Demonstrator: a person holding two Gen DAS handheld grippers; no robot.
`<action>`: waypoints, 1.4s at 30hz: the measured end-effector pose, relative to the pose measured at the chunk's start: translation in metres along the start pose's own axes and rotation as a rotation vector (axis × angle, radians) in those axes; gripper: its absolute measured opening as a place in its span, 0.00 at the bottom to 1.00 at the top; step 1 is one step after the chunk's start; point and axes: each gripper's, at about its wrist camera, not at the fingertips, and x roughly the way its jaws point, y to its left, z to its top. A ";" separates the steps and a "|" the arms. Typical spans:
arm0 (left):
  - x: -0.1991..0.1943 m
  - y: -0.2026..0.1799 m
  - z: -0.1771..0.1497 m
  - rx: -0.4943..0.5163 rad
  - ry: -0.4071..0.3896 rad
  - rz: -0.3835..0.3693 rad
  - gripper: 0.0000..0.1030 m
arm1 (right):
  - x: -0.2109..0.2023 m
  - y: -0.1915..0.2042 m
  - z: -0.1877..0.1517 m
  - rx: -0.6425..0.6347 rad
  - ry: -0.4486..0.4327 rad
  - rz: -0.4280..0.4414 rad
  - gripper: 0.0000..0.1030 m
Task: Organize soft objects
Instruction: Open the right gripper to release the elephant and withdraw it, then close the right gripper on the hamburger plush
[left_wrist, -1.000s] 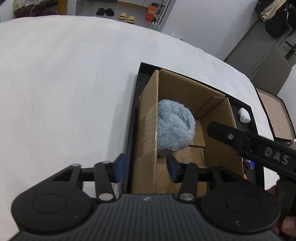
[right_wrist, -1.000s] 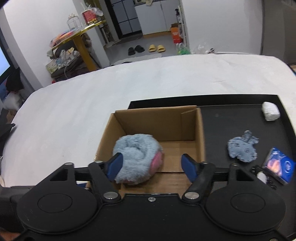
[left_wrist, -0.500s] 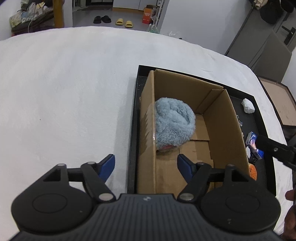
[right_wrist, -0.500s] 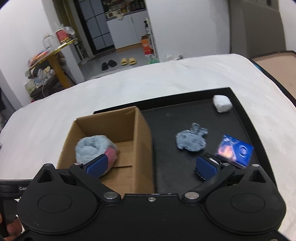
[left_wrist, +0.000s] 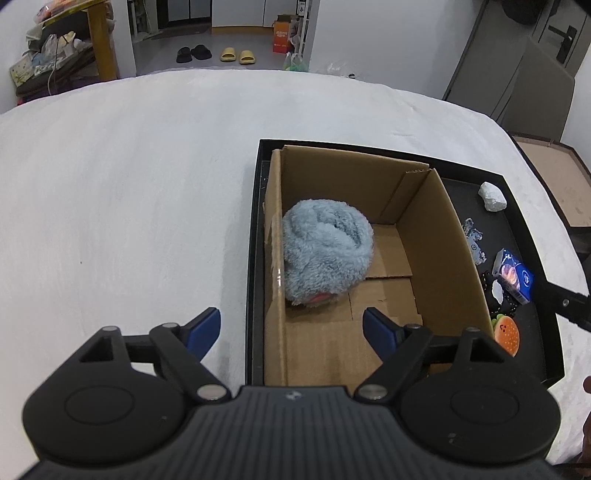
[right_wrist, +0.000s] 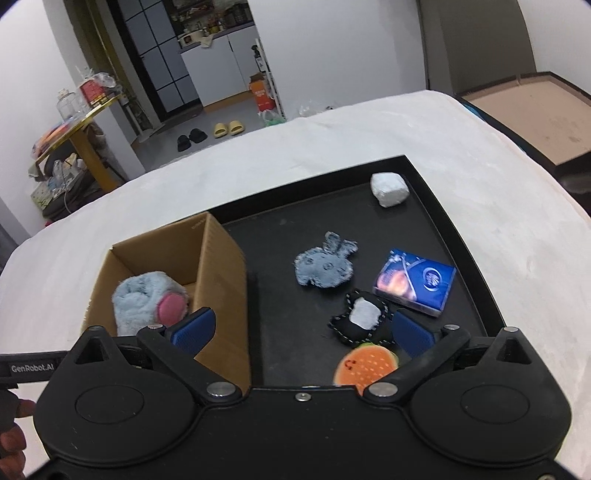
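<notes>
A fluffy blue plush roll (left_wrist: 327, 251) with a pink end (right_wrist: 170, 308) lies in the left part of a cardboard box (left_wrist: 436, 236) that stands on a black tray (right_wrist: 280, 229). My left gripper (left_wrist: 291, 330) is open and empty, above the box's near left wall. My right gripper (right_wrist: 301, 330) is open and empty, above the tray to the right of the box (right_wrist: 221, 266). On the tray lie a flat blue-grey plush (right_wrist: 325, 266), a black and white plush (right_wrist: 360, 321), an orange burger plush (right_wrist: 365, 363) and a white lump (right_wrist: 389, 188).
A blue tissue pack (right_wrist: 415, 282) lies on the tray's right side. The tray sits on a white cloth-covered table (left_wrist: 129, 184). A brown board (right_wrist: 535, 114) lies beyond the table's right edge. Shelves and slippers stand on the floor behind.
My right gripper has swung right, from over the box to over the tray's loose items, and opened wider. My left gripper has opened wider and pulled back a little.
</notes>
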 end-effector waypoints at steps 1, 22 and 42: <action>0.000 -0.002 0.001 0.002 0.000 0.005 0.81 | 0.000 -0.003 -0.001 0.004 0.003 0.000 1.00; 0.011 -0.029 0.009 0.040 0.006 0.079 0.81 | 0.028 -0.054 -0.018 0.070 0.103 -0.035 0.99; 0.019 -0.034 0.012 0.037 0.016 0.087 0.81 | 0.056 -0.049 -0.028 0.020 0.233 -0.086 0.42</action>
